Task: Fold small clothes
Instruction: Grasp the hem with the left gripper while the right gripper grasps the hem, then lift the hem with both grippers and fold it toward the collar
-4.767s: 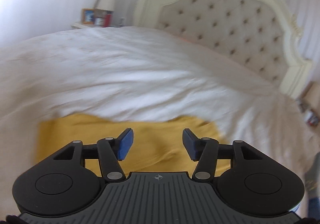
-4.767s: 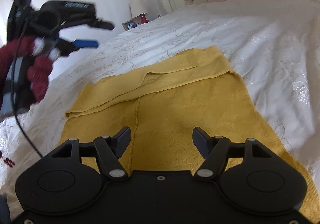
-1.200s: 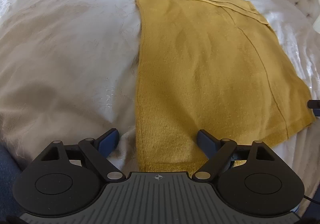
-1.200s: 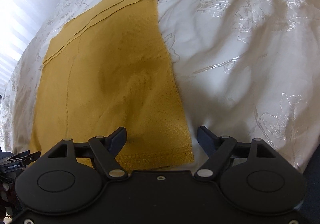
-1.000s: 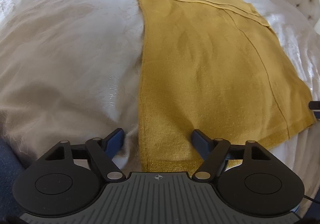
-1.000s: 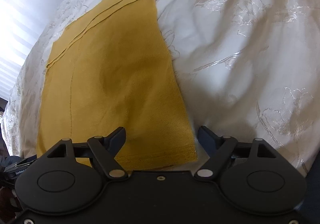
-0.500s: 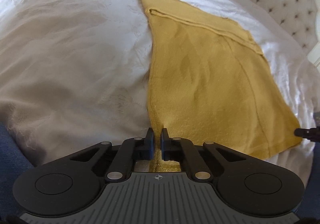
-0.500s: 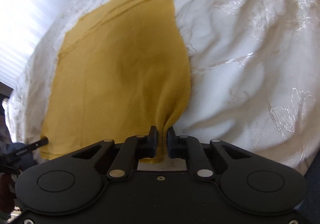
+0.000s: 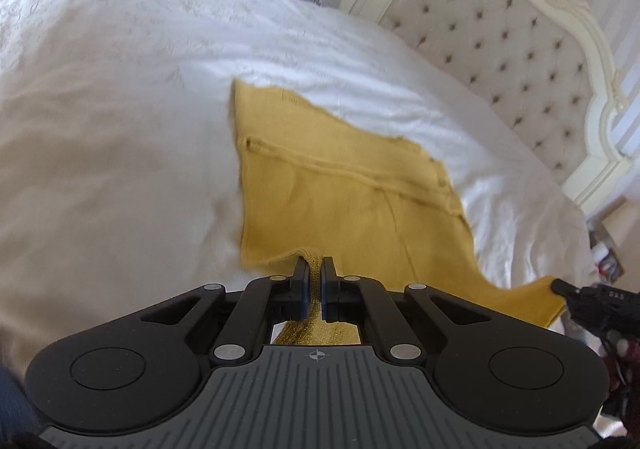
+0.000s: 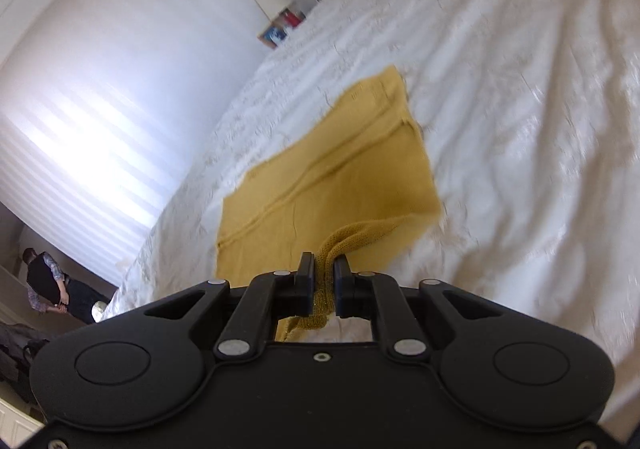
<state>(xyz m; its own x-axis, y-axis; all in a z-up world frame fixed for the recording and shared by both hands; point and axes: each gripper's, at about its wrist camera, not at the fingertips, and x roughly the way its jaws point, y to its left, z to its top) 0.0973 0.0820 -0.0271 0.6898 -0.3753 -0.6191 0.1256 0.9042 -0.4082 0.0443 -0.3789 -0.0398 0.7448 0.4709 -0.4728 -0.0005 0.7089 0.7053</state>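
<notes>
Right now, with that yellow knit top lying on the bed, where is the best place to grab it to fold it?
At the two corners of the near hem, one per hand, coming in low from the foot of the bed. The yellow knit top lies flat, so only its thin edge offers a pinch. The left tongs and right tongs are shut there.

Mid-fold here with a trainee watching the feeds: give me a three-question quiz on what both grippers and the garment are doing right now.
1. True or false: the left gripper is shut on the yellow knit garment.
2. What does the right gripper hold? A) bedspread B) the garment's near edge C) nothing
3. Fill in: the garment's far end lies on the white ____.

Key: 1 true; 2 B; 3 bedspread.
</notes>
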